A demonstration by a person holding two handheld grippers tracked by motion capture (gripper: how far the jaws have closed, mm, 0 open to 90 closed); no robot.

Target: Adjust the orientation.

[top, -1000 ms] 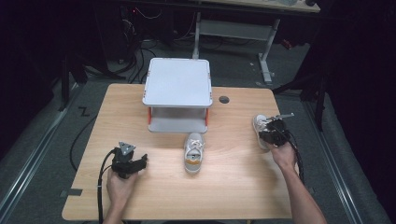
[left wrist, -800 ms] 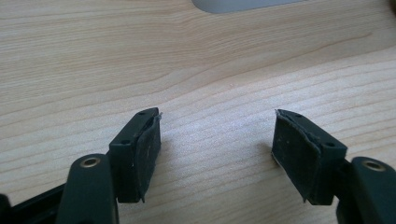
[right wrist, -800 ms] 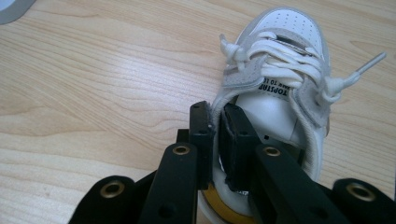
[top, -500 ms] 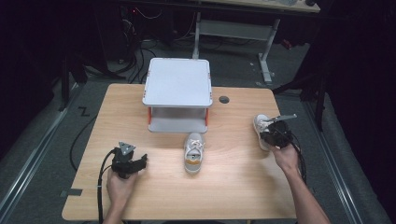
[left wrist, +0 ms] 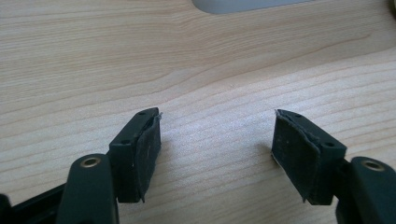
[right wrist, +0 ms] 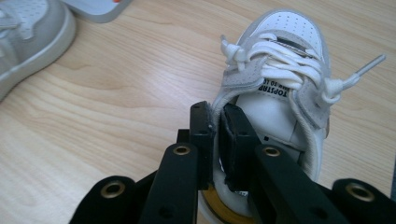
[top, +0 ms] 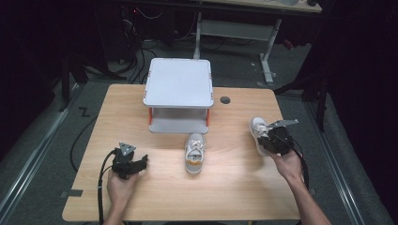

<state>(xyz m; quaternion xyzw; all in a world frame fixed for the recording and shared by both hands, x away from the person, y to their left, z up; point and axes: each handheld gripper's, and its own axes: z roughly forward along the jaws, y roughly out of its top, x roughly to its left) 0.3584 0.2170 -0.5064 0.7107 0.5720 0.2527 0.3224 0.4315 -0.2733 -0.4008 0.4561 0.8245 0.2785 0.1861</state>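
Two white and grey sneakers are on the wooden table (top: pixel 234 197). One sneaker (top: pixel 194 153) lies in the middle, in front of the shelf, toe pointing away. The other sneaker (top: pixel 257 130) (right wrist: pixel 275 79) is at the right, lifted slightly, with my right gripper (top: pixel 271 139) (right wrist: pixel 217 126) shut on the collar at its side wall. One jaw is outside the shoe, one inside the opening. My left gripper (top: pixel 127 161) (left wrist: pixel 217 144) rests at the front left of the table, open, with bare wood between its pads.
A small white two-level shelf (top: pixel 179 93) with red posts stands at the back middle of the table. A round cable hole (top: pixel 225 100) sits to its right. Desk legs and cables are on the dark floor behind the table.
My right gripper has risen and shifted a little with the right sneaker in it. The left gripper and the middle sneaker have stayed put.
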